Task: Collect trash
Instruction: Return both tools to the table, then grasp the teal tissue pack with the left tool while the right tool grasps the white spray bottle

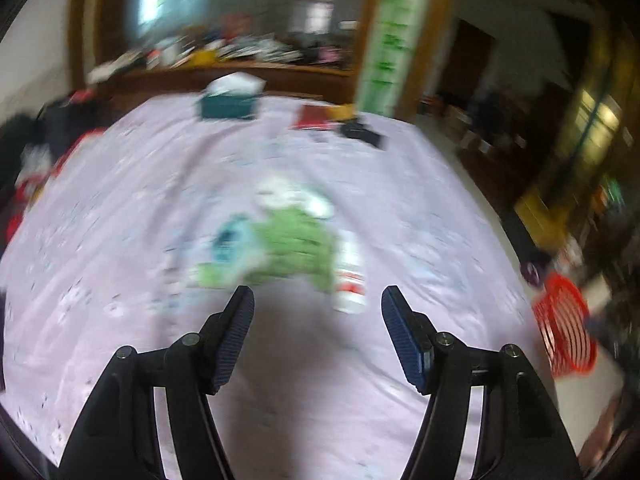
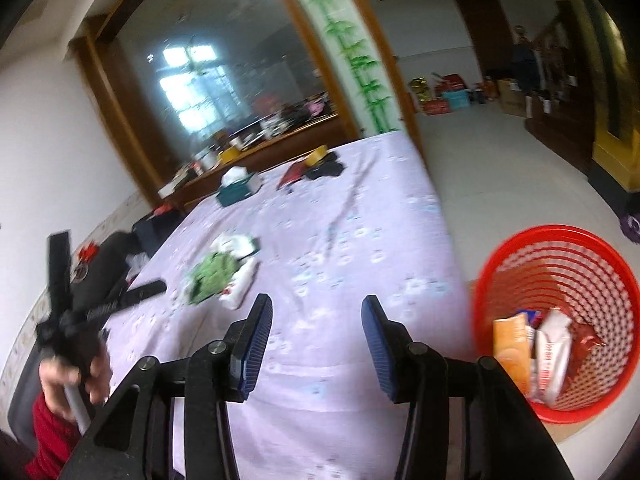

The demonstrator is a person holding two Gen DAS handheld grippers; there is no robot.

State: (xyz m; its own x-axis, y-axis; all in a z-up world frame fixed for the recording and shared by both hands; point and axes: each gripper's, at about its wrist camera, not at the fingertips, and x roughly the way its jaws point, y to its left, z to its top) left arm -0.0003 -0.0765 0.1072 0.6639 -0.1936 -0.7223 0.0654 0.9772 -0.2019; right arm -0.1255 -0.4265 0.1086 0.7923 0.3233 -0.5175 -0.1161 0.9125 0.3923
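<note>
A pile of trash lies mid-table on the lilac cloth (image 1: 400, 208): a green crumpled wrapper (image 1: 296, 242), a white and red packet (image 1: 350, 276), a blue and white packet (image 1: 232, 240) and white wrappers (image 1: 292, 198). The pile also shows in the right wrist view, with the green wrapper (image 2: 212, 276) and white packet (image 2: 242, 282). My left gripper (image 1: 318, 300) is open and empty, just short of the pile. My right gripper (image 2: 316, 316) is open and empty above the table's near right part. A red mesh basket (image 2: 560, 280) holding several wrappers stands on the floor to the right.
A teal tissue box (image 1: 230, 100), a red booklet (image 1: 312, 118) and a black item (image 1: 362, 132) lie at the table's far end. The left gripper and the hand (image 2: 72, 368) holding it show at the left of the right wrist view. Dark bags (image 2: 120, 256) sit off the table's left side.
</note>
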